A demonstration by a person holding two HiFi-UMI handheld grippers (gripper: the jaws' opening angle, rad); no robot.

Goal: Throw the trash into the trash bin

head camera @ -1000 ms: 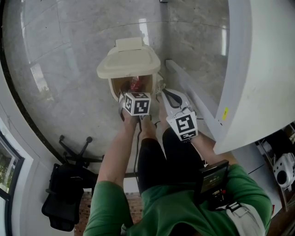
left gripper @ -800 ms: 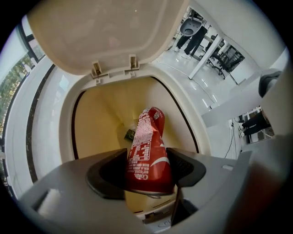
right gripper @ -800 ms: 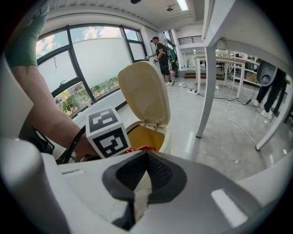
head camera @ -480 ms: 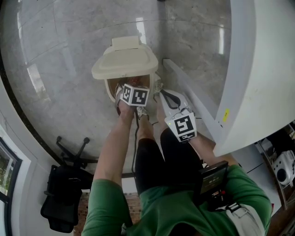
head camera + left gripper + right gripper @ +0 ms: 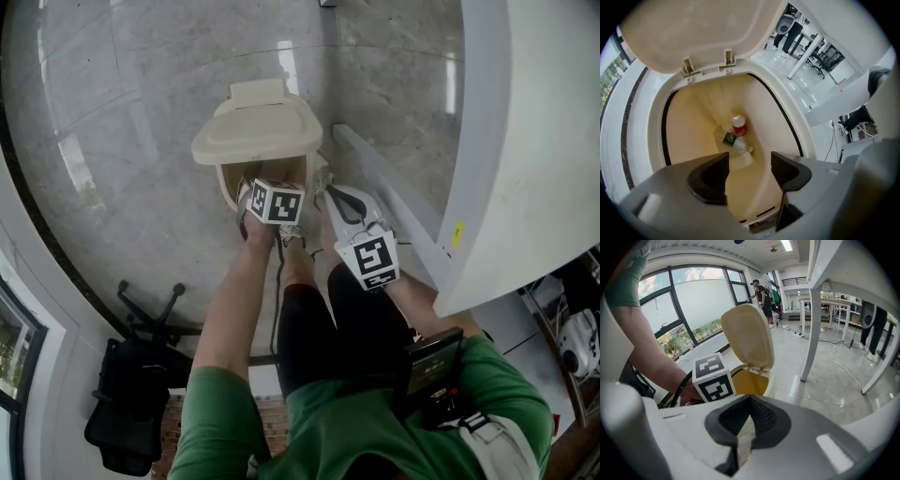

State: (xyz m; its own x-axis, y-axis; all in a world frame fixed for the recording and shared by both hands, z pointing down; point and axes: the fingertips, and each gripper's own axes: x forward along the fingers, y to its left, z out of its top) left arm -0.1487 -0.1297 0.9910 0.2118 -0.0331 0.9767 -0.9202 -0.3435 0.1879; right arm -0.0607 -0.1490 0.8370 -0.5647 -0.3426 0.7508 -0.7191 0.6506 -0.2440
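The person is holding the left gripper right over the open trash bin, its jaws standing apart with nothing between them. A plastic bottle with a red cap is lying at the bottom of the bin. The drop looks done to me, so the good move now is lifting straight up, clear of the rim, before swinging away. The right gripper is hanging just beside, jaws pressed together; a pale sliver is showing behind the tips and I cannot tell what it is. The raised lid is leaning over the far side and a white table leg is standing near on the right, so the free room is lying leftward and back toward the person.
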